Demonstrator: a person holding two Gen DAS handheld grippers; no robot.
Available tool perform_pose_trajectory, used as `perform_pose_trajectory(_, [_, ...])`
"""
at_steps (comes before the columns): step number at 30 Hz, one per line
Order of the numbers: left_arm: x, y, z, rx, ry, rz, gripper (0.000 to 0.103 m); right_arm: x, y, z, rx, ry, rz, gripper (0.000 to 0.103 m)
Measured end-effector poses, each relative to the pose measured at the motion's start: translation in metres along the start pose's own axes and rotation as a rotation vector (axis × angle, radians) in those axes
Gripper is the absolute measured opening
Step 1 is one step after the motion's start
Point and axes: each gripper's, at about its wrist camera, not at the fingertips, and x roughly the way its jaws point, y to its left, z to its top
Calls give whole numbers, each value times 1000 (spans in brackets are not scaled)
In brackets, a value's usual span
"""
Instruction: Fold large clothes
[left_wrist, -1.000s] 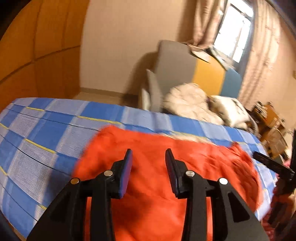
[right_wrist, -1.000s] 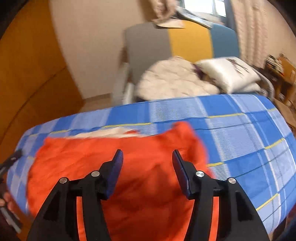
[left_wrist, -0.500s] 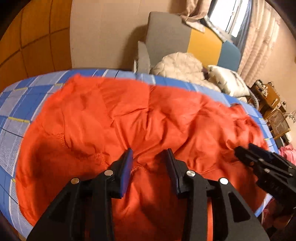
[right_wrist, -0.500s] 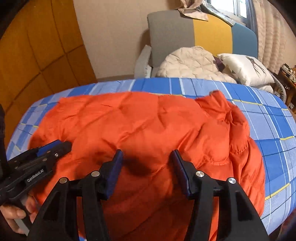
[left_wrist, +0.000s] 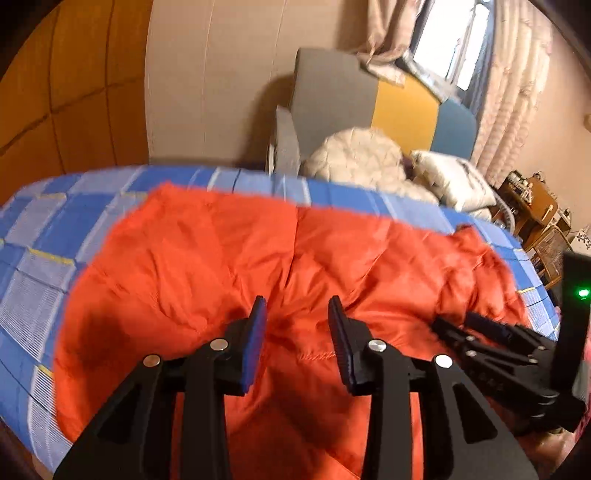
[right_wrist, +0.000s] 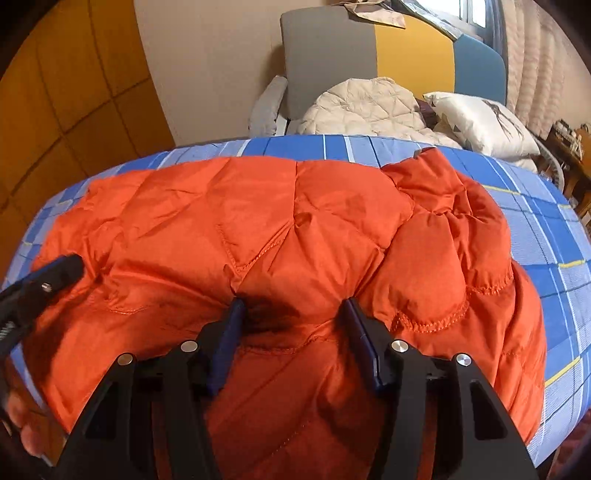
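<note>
Bulging between right fingers (right_wrist: 236, 317): orange jacket (right_wrist: 295, 229)

Blue plaid bed (right_wrist: 535, 236); orange quilted jacket (right_wrist: 303, 221) spread flat on it.

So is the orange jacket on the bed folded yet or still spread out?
Mostly spread. The orange jacket lies wide across the blue checked bedcover, quilted panels showing, with only its right side bunched up.
</note>
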Motion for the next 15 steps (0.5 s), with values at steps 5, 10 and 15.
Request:
perform_pose_trajectory(5, [-35, 0, 14, 18, -84, -2, 49, -23, -5, -4, 32, -34, 19, 62])
perform_pose_trajectory(10, [-53, 9, 15, 32, -109, 9, 51, -49, 0, -12, 48, -72, 42, 64])
perform_pose_trajectory(15, [-57, 32, 7, 12, -99, 40, 51, -67, 15, -26, 27, -84, 72, 64])
